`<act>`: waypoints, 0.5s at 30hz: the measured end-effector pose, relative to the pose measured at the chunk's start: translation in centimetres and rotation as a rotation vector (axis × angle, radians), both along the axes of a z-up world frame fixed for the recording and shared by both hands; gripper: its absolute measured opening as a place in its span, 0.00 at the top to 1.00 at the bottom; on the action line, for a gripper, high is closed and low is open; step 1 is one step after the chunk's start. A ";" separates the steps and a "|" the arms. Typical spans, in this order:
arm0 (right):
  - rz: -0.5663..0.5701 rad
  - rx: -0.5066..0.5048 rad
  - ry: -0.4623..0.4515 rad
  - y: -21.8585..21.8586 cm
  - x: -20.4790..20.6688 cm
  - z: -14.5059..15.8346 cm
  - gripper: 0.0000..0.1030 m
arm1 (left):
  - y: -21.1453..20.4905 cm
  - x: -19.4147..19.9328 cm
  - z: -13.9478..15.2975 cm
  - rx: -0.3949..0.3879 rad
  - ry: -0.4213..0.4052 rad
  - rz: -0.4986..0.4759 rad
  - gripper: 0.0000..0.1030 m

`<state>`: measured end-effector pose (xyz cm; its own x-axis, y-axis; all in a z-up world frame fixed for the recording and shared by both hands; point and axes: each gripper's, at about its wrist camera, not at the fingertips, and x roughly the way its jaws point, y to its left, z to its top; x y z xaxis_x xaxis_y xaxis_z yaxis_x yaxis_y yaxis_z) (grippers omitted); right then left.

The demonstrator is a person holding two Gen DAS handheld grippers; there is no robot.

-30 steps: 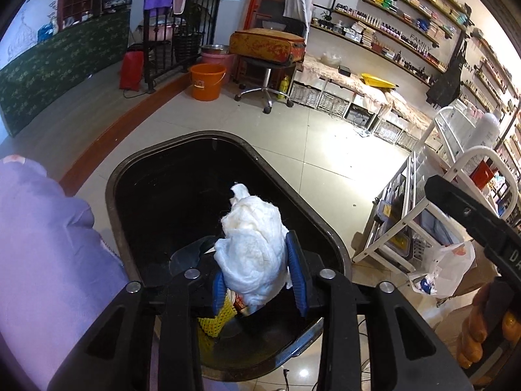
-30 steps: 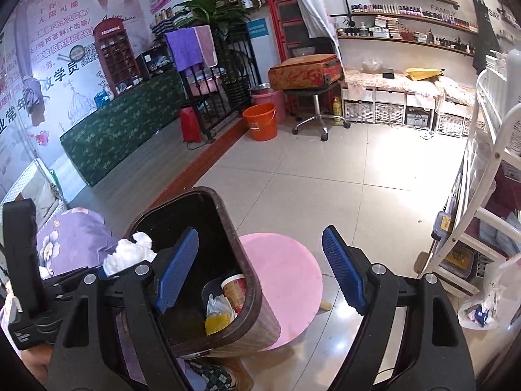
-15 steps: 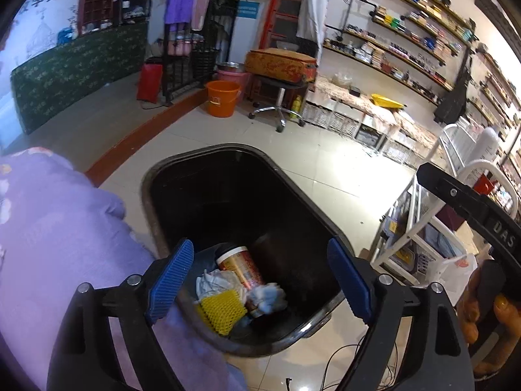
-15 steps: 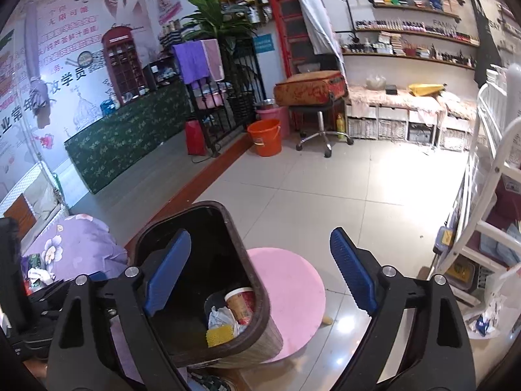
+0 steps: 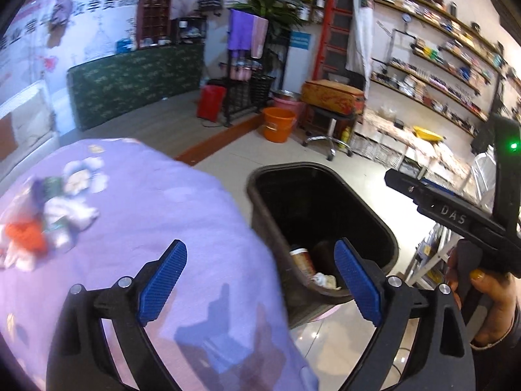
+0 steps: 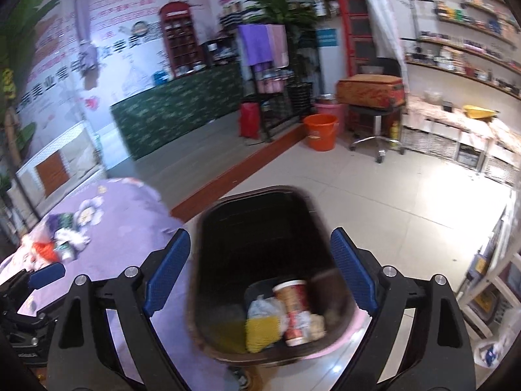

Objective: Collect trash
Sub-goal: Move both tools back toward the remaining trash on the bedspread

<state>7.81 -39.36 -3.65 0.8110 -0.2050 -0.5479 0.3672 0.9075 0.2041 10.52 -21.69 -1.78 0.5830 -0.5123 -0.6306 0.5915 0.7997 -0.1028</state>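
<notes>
With its jaws standing wide apart and nothing between the blue pads, the left gripper (image 5: pixel 260 282) has swung from above the bin toward the purple tablecloth (image 5: pixel 162 202). One second ago it held a white tissue wad over the bin; half a second ago the jaws had parted and the wad lay inside. That piece is therefore judged collected.

The right gripper (image 6: pixel 260 268) is likewise spread and carries nothing, poised above the trash bin (image 6: pixel 228 208), which stands on the floor just beside the tablecloth's right edge. Inside the bin lie a paper cup (image 6: pixel 291 309), a yellow mesh piece (image 6: pixel 262 330) and crumpled wrappers.

Remaining trash (image 5: pixel 42 228), white tissues and an orange item, sits blurred near the tablecloth's far left edge. The next pickup is probably there.
</notes>
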 end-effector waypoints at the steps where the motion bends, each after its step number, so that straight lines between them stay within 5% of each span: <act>1: 0.024 -0.005 0.002 0.7 0.4 0.1 0.16 | 0.9 0.0 0.0 -0.006 0.000 0.021 0.12; 15: 0.378 -0.036 0.040 12.6 5.7 0.4 0.16 | 12.7 -0.2 -0.7 0.029 -0.006 0.346 0.11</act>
